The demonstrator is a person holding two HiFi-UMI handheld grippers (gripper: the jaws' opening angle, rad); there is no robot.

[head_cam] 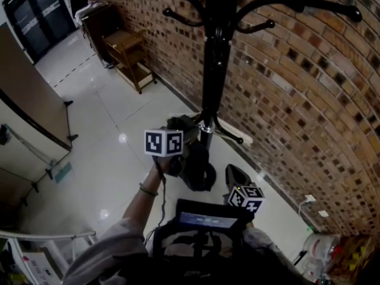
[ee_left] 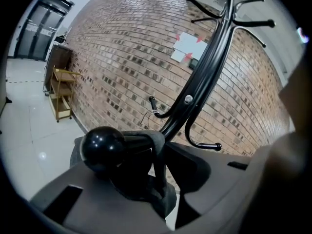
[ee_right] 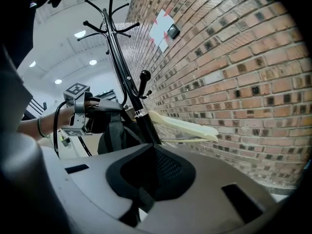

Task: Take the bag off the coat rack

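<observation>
One tall black metal coat rack (head_cam: pixel 214 70): judged liable to rock; a sideways haul on the bag could tip it toward the brick wall (head_cam: pixel 309 100).
Dark grey fabric bag (head_cam: pixel 199 170): hangs low against the rack; let go early, it drops to the white tiled floor (head_cam: pixel 107 117).
Left gripper (ee_left: pixel 161 186): jaws pinched on the bag's grey strap (ee_left: pixel 157 152); a shallow bite may slip.
Right gripper (ee_right: pixel 146 189): jaws together, empty, apart from the bag; no backup support.
Black ball knob (ee_left: pixel 102 149): the strap loops behind it; a straight pull would snag.
</observation>
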